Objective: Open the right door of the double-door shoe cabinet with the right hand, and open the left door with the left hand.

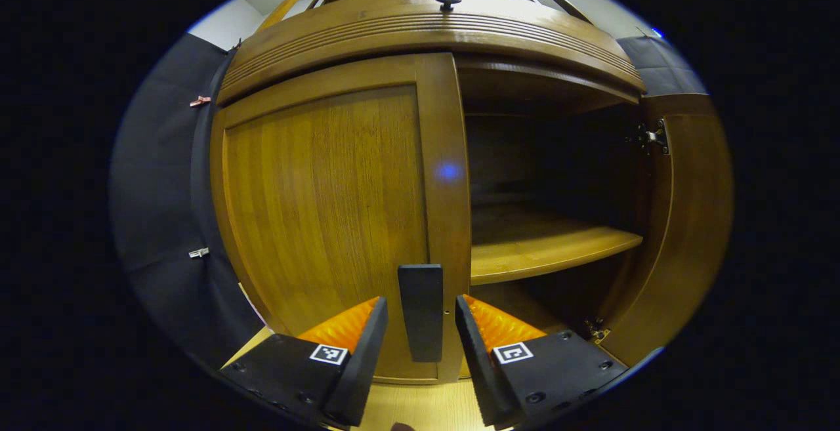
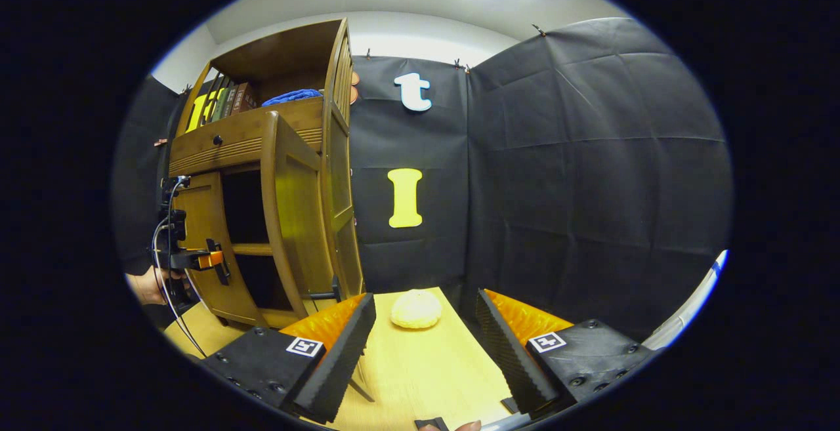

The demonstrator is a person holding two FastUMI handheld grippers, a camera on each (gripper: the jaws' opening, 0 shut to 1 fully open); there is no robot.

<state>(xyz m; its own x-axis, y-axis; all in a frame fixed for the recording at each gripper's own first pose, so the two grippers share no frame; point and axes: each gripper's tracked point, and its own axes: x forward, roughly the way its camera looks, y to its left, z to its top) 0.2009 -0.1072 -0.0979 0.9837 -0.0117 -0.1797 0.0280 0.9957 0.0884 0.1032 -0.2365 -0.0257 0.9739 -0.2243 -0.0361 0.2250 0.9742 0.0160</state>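
Left gripper [image 1: 421, 326]: your fingers stand open on both sides of the dark handle [image 1: 420, 311] of the left door [image 1: 328, 214]; they do not press on it.
Left door: you see it closed, with the handle at its right edge, low.
Shoe cabinet [image 2: 262, 221]: it stands on the bench [image 2: 420, 365] at the left, against the booth wall.
Right door [image 2: 295, 221]: it is swung open, so the inner shelf [image 1: 545, 247] shows.
Right gripper [image 2: 423, 336]: your fingers are wide open and hold nothing, well apart from the cabinet.
Round pale thing [image 2: 416, 309]: it lies on the bench ahead, between your fingers.
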